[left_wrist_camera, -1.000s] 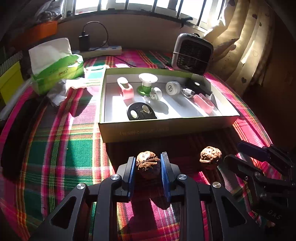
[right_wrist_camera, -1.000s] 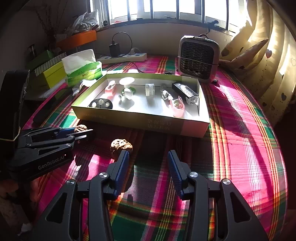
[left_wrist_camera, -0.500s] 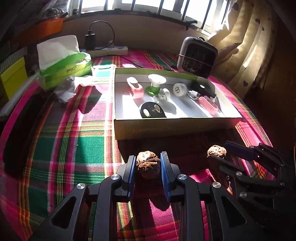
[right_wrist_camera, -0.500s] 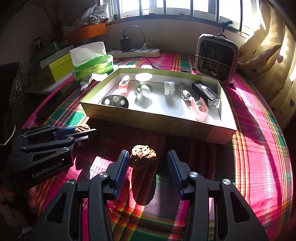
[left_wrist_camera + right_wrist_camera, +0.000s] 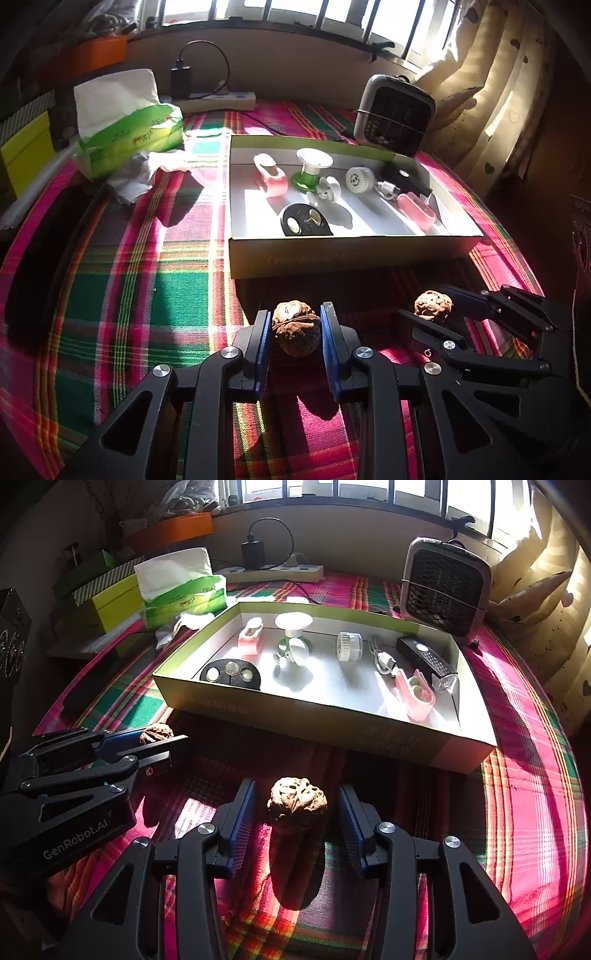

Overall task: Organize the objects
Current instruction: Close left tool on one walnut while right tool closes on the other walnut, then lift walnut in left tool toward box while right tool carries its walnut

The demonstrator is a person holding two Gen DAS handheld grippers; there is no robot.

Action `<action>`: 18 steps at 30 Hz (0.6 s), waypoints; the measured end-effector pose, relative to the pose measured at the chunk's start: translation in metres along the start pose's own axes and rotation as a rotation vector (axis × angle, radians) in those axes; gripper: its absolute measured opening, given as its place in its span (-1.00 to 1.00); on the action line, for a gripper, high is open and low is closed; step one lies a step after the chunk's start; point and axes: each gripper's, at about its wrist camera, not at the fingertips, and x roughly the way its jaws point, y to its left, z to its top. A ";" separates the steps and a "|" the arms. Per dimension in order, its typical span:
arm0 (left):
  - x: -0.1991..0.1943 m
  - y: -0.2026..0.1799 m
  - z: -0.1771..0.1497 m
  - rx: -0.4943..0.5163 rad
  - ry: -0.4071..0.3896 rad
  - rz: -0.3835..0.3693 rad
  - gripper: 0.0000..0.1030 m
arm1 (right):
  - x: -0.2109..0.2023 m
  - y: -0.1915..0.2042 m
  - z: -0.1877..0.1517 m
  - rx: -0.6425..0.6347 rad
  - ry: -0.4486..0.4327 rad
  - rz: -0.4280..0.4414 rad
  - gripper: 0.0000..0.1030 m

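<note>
Two wrinkled brown walnuts lie near the plaid tablecloth's [image 5: 147, 295] front edge, before the shallow box [image 5: 332, 734]. The left gripper [image 5: 295, 332] is clamped on one walnut [image 5: 295, 326]; the right gripper [image 5: 295, 816] stands apart around the other walnut [image 5: 297, 805] (not touching). Sunlit barred window behind; the box's small contents are hard to identify.

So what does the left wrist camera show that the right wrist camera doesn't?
Only the left wrist view: the left gripper head-on, shut on its walnut.

Only the right wrist view: the right gripper head-on, open around the other walnut, pads clear of it, and the black flashlight's full length in the box.

Both share: the green box, tissue pack and small heater.
</note>
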 end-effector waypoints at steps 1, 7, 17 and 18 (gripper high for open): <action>0.000 0.000 0.000 0.001 0.000 0.001 -0.55 | 0.000 0.000 0.000 -0.002 0.001 -0.003 -0.13; 0.000 0.000 0.000 0.000 0.000 0.001 -0.55 | 0.000 -0.003 0.001 0.010 0.000 -0.010 -0.13; 0.000 -0.001 0.000 0.001 -0.001 0.004 -0.55 | 0.000 -0.003 0.000 0.017 -0.001 -0.014 -0.13; 0.000 -0.001 0.000 0.001 -0.001 0.006 -0.55 | 0.000 -0.003 0.000 0.017 -0.001 -0.014 -0.13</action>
